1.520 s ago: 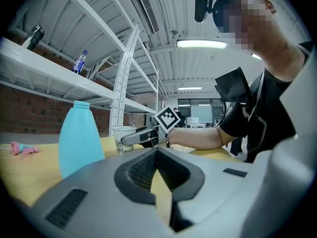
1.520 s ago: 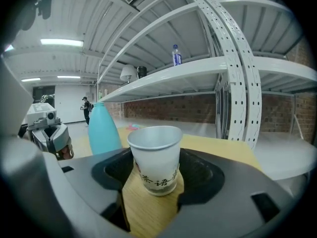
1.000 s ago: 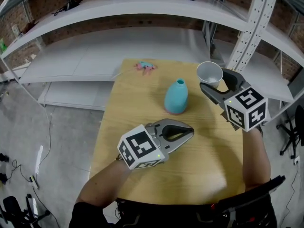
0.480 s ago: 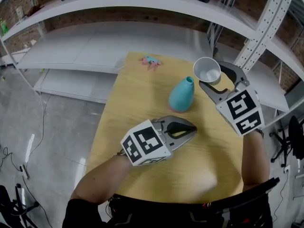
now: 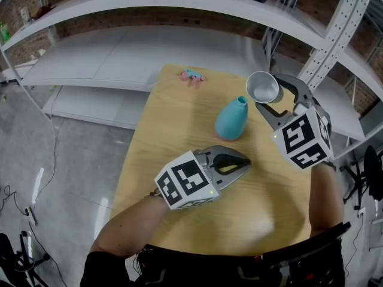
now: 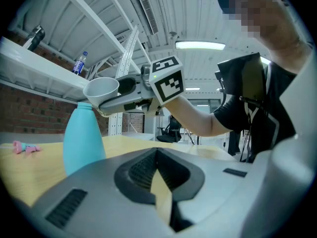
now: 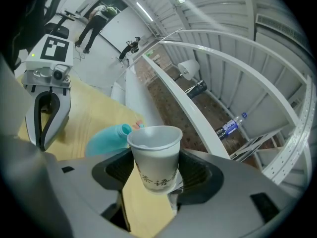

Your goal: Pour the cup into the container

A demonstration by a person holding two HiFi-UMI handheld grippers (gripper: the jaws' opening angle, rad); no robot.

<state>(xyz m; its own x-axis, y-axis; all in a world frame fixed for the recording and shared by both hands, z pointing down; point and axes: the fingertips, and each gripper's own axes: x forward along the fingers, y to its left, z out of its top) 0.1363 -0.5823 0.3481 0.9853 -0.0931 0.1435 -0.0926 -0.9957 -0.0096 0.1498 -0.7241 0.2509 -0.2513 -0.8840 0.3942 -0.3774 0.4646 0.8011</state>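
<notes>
Cup [image 7: 154, 155] of thin paper, light and easily crushed: your right tongs [image 7: 153, 175] pinch its lower wall from both sides, so judge the squeeze gently. It hangs above the surface [image 5: 179, 136], just beside the mouth of the container [image 5: 231, 119], opening up, long axis near upright and leaning slightly toward it. Your left tongs [image 5: 238, 162] are pressed together, empty.

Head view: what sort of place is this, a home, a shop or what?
Probably a lab or workshop, not a home: white metal shelving against a brick wall, a bare concrete floor with loose cables, and a plain wooden table.
</notes>
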